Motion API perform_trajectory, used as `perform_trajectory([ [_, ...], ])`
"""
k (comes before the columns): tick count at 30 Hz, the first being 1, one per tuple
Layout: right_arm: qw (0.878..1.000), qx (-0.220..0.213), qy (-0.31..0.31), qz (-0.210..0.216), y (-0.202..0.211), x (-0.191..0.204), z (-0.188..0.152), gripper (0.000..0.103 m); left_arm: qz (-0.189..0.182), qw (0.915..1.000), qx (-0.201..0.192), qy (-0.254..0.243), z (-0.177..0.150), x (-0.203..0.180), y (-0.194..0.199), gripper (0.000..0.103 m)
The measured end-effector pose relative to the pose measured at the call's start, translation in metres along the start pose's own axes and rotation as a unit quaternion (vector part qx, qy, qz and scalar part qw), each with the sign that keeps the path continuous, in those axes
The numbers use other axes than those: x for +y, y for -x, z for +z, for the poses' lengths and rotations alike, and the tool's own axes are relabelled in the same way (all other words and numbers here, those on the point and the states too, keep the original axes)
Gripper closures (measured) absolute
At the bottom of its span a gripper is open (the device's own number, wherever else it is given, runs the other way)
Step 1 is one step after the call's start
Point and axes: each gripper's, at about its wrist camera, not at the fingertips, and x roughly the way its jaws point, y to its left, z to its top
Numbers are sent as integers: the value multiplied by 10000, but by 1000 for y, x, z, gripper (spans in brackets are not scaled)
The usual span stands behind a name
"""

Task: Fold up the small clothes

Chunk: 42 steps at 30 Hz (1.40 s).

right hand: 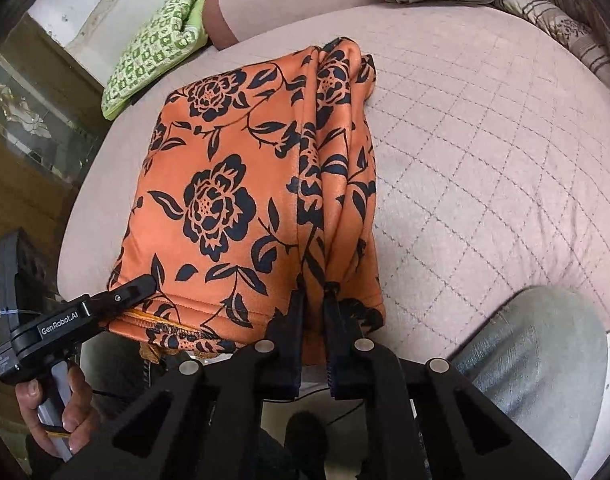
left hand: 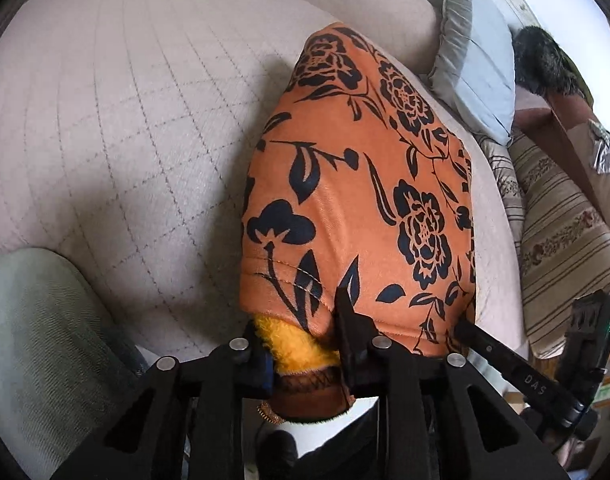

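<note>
An orange garment with black flowers [left hand: 357,184] lies folded on the quilted pinkish mattress [left hand: 125,120]. My left gripper [left hand: 301,332] is shut on its near hem, where yellow fleece lining [left hand: 293,344] shows between the fingers. The right wrist view shows the same garment [right hand: 221,184], with my right gripper [right hand: 315,304] shut on a bunched, pleated fold at its near right edge. The left gripper [right hand: 141,288] appears there at the near left corner, held by a hand [right hand: 53,412]. In the left wrist view the right gripper [left hand: 465,326] reaches in from the right.
A grey pillow [left hand: 481,60] and striped cushions [left hand: 565,232] lie to the right of the garment. A green patterned cloth [right hand: 157,44] sits at the mattress's far left corner, beside a glass-fronted cabinet [right hand: 25,128]. A person's knee in grey trousers [right hand: 545,360] is close by.
</note>
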Motion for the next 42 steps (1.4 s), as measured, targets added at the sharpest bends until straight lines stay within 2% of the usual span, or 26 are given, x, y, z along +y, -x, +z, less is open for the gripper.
perform_trajectory([
  [1,10000,2,6,-4,3,2,-1,94,62,10000,-25,-63,-1,-2,3,76],
  [2,10000,-32,10,-71,6,6,-1,89,170,9997,-83,-140,-4,-6,6,74],
  [4,9992,-123,87,-366,14,14,-1,88,323,9989,-159,-292,-8,-12,11,71],
  [8,9974,-344,74,-622,34,19,0,64,645,9953,-243,-680,-13,-28,27,70],
  [13,9944,-619,222,-824,52,30,4,53,721,9937,-385,-762,-16,-39,41,67],
  [18,9921,-791,317,-916,63,35,9,52,764,9914,-540,-910,-13,-42,63,53],
  [26,9903,-935,434,-928,70,41,18,50,649,9925,-475,-926,-2,-40,74,52],
  [42,9884,-1029,530,-980,63,47,41,50,564,9901,-613,-1130,41,-59,48,52],
])
